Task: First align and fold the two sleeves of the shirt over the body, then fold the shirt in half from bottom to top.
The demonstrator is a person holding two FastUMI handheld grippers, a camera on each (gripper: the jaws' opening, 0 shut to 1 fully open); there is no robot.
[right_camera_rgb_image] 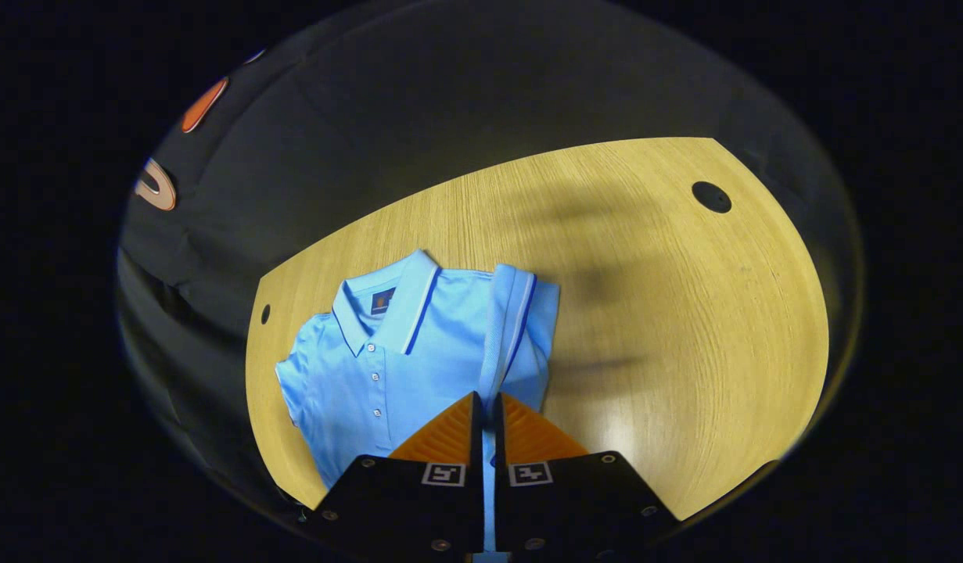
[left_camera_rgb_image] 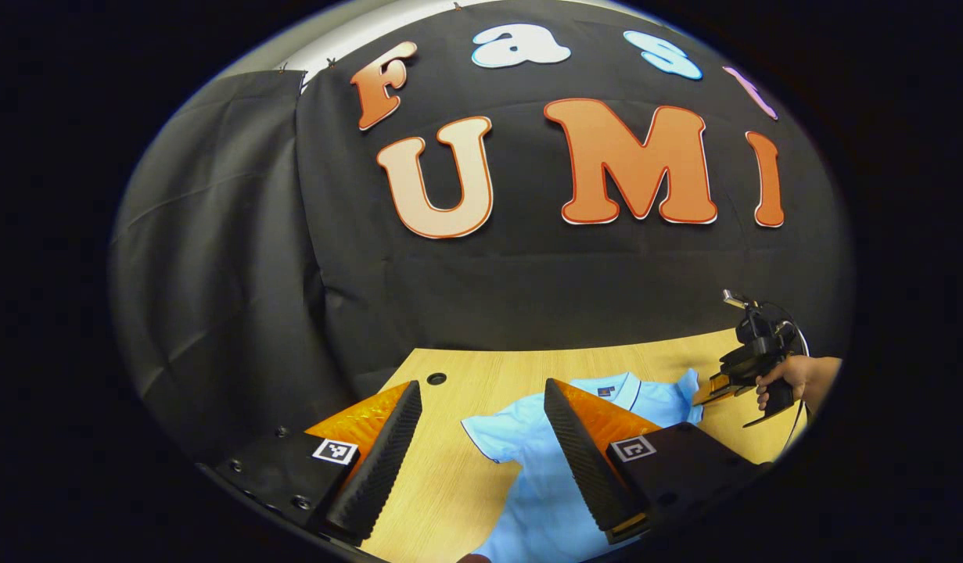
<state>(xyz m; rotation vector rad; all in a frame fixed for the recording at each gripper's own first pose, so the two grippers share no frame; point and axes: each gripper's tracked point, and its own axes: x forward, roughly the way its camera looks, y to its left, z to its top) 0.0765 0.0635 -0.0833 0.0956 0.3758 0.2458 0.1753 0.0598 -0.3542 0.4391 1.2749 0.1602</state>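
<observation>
Wood-grain worktop [right_camera_rgb_image: 684, 328] carries a light blue polo shirt [right_camera_rgb_image: 418, 352] near its left edge in the right gripper view. Right claw [right_camera_rgb_image: 485, 410] is clamped on a sleeve [right_camera_rgb_image: 512, 328] folded over the body. Left claw [left_camera_rgb_image: 481, 422] hangs wide apart above the shirt.

You have a light wood-grain tabletop [right_camera_rgb_image: 684, 328] with round dark holes, apparently cable ports; a light-blue polo shirt [right_camera_rgb_image: 387, 367] lies flat on it.

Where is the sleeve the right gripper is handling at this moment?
In the right gripper view the sleeve lies folded over the shirt body, right of the collar, its fabric pinched between the right gripper fingers.
</observation>
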